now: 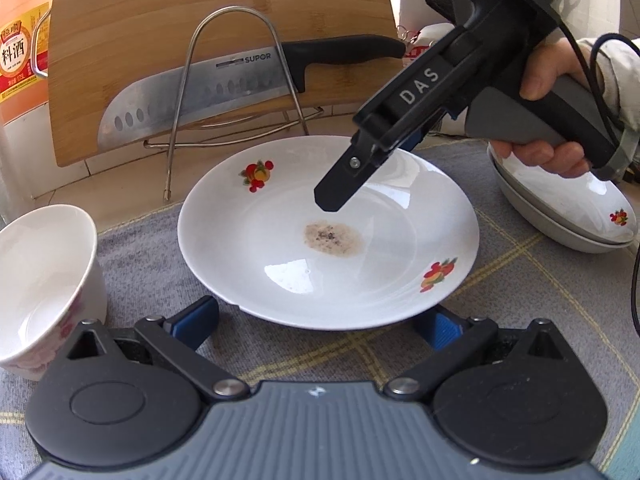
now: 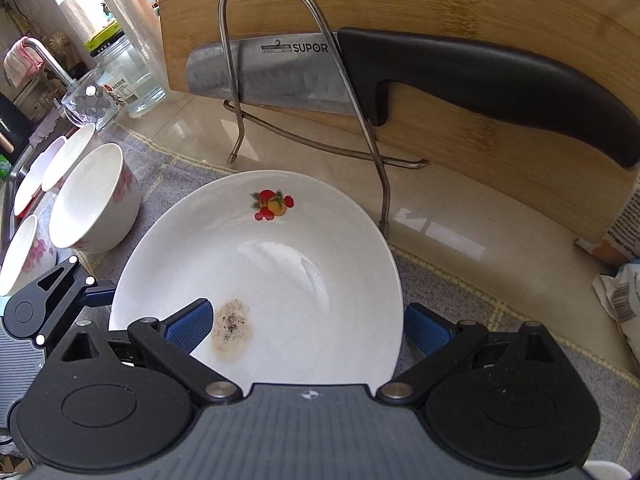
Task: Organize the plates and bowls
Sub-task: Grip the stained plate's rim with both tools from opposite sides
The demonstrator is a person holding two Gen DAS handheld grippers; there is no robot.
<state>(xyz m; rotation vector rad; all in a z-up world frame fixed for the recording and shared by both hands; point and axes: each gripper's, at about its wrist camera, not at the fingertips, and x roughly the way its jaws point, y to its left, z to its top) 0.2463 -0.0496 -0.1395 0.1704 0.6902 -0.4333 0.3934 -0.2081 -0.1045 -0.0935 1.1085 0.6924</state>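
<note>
I have both claws at the white plate, which lies flat on the grey cloth in front of the bamboo cutting board and the wire rack holding a knife. My left claw is spread apart, its blue pads on either side of the near rim and not yet pressing it. My right claw is also apart: one pad hangs over the inside of the plate beside a brown smear of residue, the other sits outside the rim, so the edge runs between them. To do this well I would bite the rim with the right claw first, squarely and deep enough that the glazed edge cannot slide out, then steady the opposite side with the left before lifting level. The plate is round, so it has no long axis to speak of; its hollow faces up. Two stacked plates wait to the right and would be my guess for its destination; bowls stand to the left.
</note>
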